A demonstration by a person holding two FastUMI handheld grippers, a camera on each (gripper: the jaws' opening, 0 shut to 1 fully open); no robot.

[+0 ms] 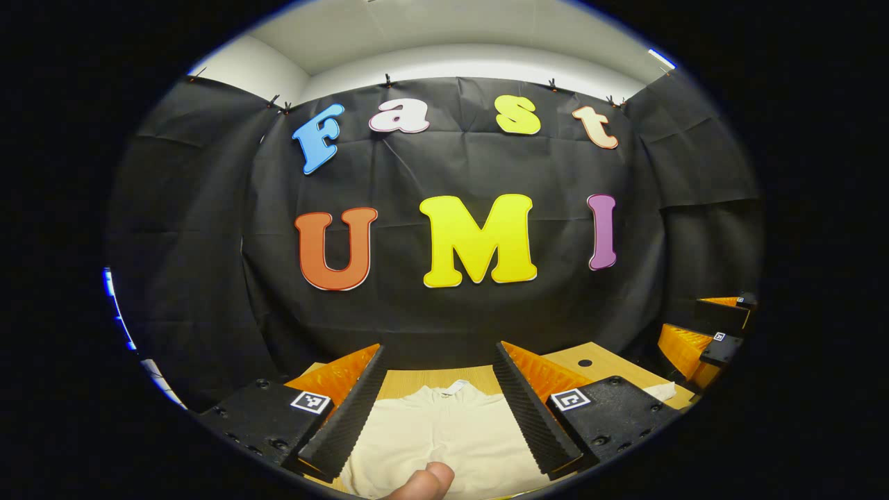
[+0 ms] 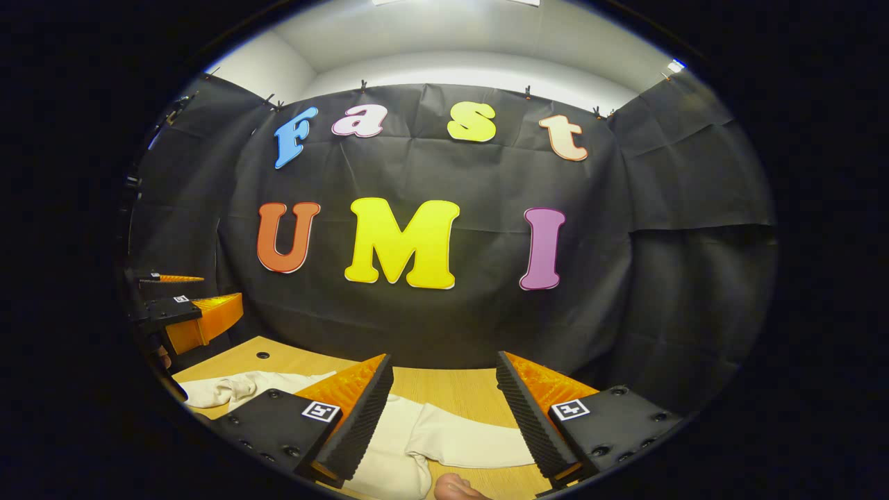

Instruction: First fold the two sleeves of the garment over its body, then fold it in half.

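Note:
A cream garment (image 1: 444, 434) lies flat on the wooden table (image 1: 590, 357), its collar toward the booth wall. My left gripper (image 1: 441, 354) hangs above its upper body, open, with nothing between the fingers. In the right gripper view the garment (image 2: 389, 444) shows a sleeve (image 2: 472, 437) stretched out to the right and another sleeve (image 2: 233, 389) bunched at the left. My right gripper (image 2: 444, 364) is open above the stretched sleeve, holding nothing. The right gripper (image 1: 708, 337) shows at the far right of the left gripper view, and the left gripper (image 2: 187, 312) at the far left of the right gripper view.
A fingertip (image 1: 427, 482) pokes in at the bottom of the left gripper view, and another (image 2: 458, 488) in the right gripper view. The table (image 2: 451, 385) has small round holes (image 1: 585, 362) (image 2: 262, 355) near its back corners. The black cloth wall stands close behind it.

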